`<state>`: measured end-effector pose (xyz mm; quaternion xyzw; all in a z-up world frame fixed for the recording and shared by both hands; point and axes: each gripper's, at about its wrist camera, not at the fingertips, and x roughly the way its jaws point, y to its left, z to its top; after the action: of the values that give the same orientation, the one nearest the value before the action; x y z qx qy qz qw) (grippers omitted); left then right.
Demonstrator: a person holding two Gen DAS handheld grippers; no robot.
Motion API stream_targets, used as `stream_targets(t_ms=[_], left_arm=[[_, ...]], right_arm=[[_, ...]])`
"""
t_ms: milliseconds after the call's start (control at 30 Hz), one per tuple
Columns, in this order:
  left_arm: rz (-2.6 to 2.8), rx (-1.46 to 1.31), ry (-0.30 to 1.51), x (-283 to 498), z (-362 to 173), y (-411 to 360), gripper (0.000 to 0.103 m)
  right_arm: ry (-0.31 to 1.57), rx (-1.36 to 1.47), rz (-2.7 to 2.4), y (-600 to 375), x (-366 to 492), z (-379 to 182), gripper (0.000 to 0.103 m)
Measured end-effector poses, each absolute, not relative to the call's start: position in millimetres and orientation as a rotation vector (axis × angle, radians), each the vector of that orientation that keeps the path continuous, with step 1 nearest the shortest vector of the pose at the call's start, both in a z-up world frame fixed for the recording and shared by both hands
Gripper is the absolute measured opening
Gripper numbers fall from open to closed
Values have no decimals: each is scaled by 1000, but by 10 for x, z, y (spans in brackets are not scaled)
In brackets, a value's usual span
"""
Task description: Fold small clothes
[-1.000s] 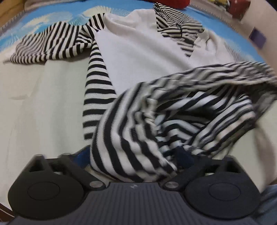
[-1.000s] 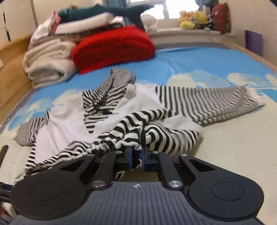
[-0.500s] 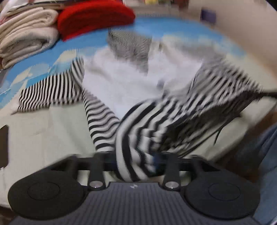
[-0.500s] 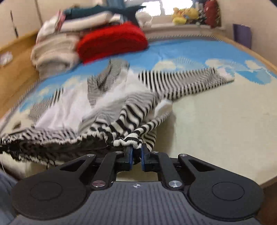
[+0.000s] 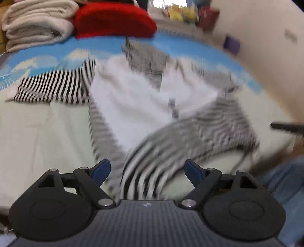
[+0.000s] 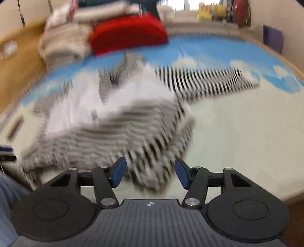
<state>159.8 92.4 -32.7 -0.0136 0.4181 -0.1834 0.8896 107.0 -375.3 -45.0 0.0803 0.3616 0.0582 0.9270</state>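
both claws, left claw (image 5: 146, 169) and right claw (image 6: 149, 173), gape released; the black-and-white striped knit top (image 6: 106, 121) lies rumpled (sleeves spread), folding barely begun.

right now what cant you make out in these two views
- Striped top: motion blur in both views smears its hem, so the fold edges are unreadable.
- Left gripper and right gripper are open; blur hides whether the hem touches the pads.
- Windowsill toys: small and blurred.
- Folded pile: cut off by the left-view edge.
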Motion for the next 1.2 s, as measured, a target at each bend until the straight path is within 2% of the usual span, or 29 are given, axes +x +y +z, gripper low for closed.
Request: stream_targets(t_ms=[33,67,100,233,300,333,600,667,800,867,967,1033,1200], left_arm=[[-360,-40,857,1665,-318,830,89],[-342,-40,854,1789,-350,726,89],[-326,-25,859,1910,-417,601,89],[-256,126,984,2205,-907,164,88],[-241,233,1072,2192,-1170,71,88],[-261,258,1055,2068,-1203,102,88],[-500,384,963,1526,-1022,175,89],[-509,298,930,1580,-867,225,89],[-400,152,865,1866,-677,229,97],[-310,207,898,2056,-813,138,97],[-264,363,1047,2152,-1234,63,97],[-298,341,972,1958,-1216,176,99],[-329,240,954,2048,-829,401,99]], right_arm=[[715,163,129,-3706,1184,-425,22],[716,140,154,-3624,1326,-440,13],[734,117,173,-3546,1445,-476,10],[888,-13,156,-3159,1932,-922,10],[1018,-102,130,-3084,1944,-1209,10],[1047,-130,143,-3103,1871,-1289,10],[1013,-156,240,-3218,1417,-1071,10],[956,-104,232,-3207,1474,-883,12],[837,-21,249,-3114,1689,-693,21],[861,-41,238,-3021,1865,-801,21],[1088,-167,181,-2950,2031,-1227,22],[1035,-234,219,-2967,1818,-1251,21],[995,-174,265,-3135,1646,-953,23]])
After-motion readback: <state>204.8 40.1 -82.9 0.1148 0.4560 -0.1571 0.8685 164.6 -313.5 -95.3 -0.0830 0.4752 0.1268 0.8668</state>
